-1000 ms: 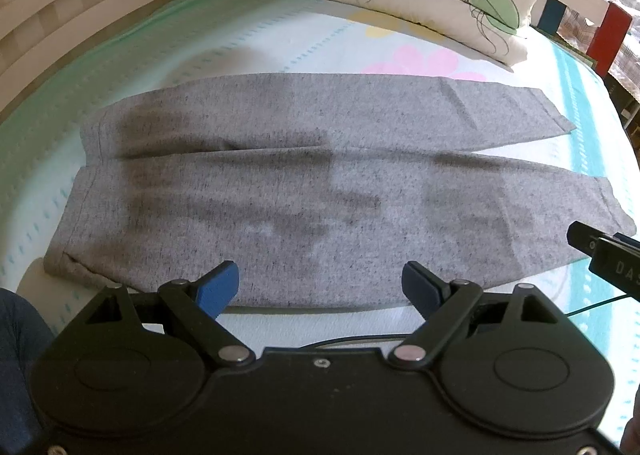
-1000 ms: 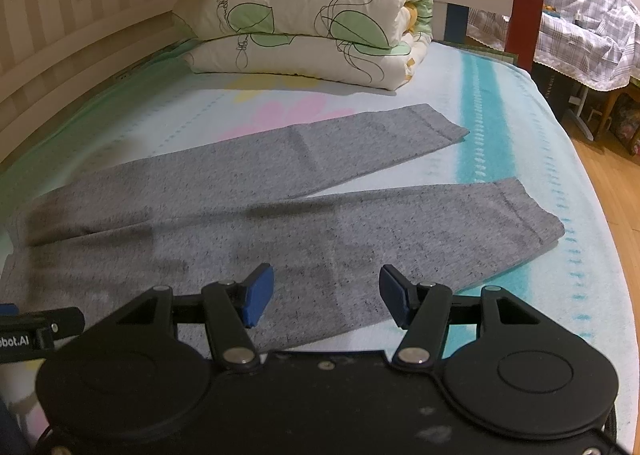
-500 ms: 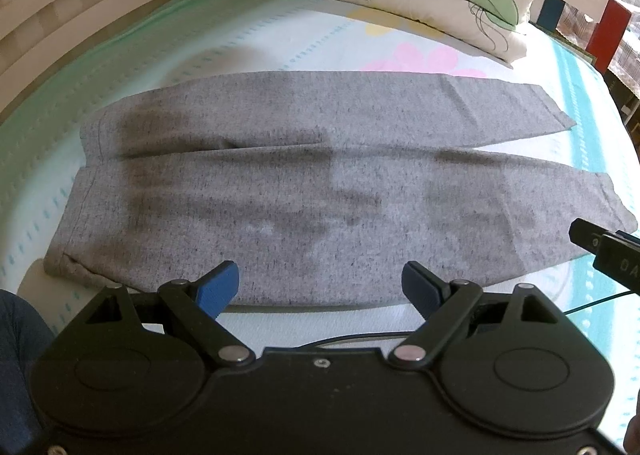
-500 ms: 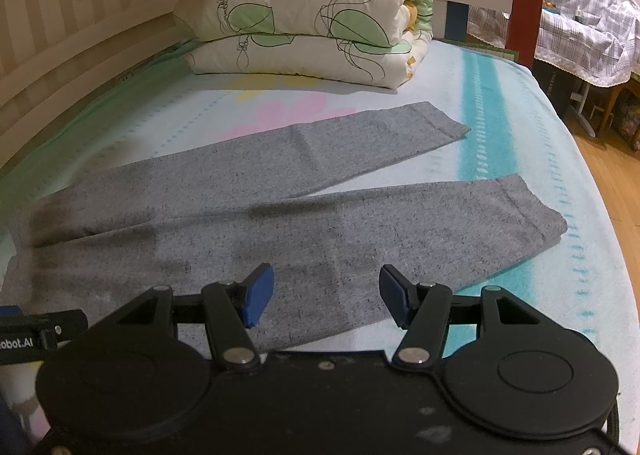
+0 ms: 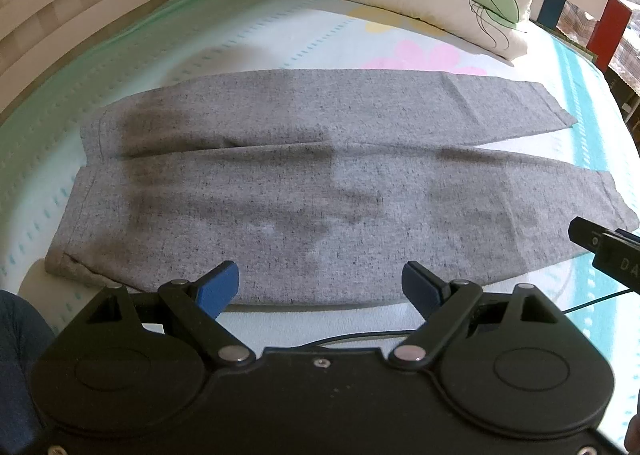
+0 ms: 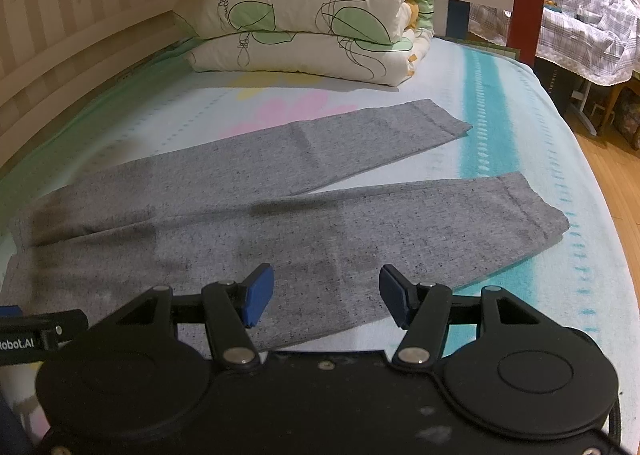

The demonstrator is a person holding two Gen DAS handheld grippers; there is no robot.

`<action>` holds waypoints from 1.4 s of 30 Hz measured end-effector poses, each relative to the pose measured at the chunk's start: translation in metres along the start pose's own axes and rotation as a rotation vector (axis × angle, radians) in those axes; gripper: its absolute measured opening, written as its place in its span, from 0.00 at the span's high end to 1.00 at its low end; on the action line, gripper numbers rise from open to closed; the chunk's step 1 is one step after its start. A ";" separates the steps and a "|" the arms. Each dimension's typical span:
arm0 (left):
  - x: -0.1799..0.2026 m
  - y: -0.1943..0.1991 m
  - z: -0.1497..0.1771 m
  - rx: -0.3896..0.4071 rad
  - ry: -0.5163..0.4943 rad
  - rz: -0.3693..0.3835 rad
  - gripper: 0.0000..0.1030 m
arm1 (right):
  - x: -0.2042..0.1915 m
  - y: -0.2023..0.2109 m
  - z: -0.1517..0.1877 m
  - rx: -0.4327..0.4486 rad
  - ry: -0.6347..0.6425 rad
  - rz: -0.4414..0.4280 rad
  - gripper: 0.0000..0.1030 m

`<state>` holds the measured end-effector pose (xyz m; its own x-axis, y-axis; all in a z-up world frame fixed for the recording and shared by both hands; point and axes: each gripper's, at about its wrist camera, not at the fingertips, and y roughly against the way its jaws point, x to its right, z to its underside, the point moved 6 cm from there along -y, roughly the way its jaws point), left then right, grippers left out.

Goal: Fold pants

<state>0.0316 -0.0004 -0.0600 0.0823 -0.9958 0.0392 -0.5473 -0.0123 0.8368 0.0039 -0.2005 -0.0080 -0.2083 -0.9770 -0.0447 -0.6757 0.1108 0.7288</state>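
fingers (image 5: 218,287) wide on both grippers, holding nothing, above the pants' (image 5: 320,183) near edge; pinch one layer only and the fold on the bed (image 6: 520,103) goes crooked.

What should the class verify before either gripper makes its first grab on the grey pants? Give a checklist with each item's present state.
1. Grey pants lie flat on the bed sheet: ok.
2. Legs spread apart, both hems visible: ok.
3. Left gripper open, empty: ok.
4. Right gripper open, empty: ok.
5. Folded quilt clear of the pants: ok.
6. Either gripper already touching cloth: cannot tell.
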 end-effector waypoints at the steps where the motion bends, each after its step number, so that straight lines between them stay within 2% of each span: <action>1: 0.000 0.000 0.000 0.001 0.000 -0.001 0.14 | 0.000 -0.001 0.000 0.000 0.000 -0.001 0.40; 42: 0.000 -0.005 0.004 -0.006 -0.016 -0.009 0.14 | -0.006 -0.005 0.004 -0.011 -0.007 -0.013 0.40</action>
<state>0.0304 -0.0005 -0.0662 0.0741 -0.9970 0.0233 -0.5416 -0.0206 0.8404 0.0059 -0.1949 -0.0143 -0.2047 -0.9770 -0.0595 -0.6705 0.0957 0.7357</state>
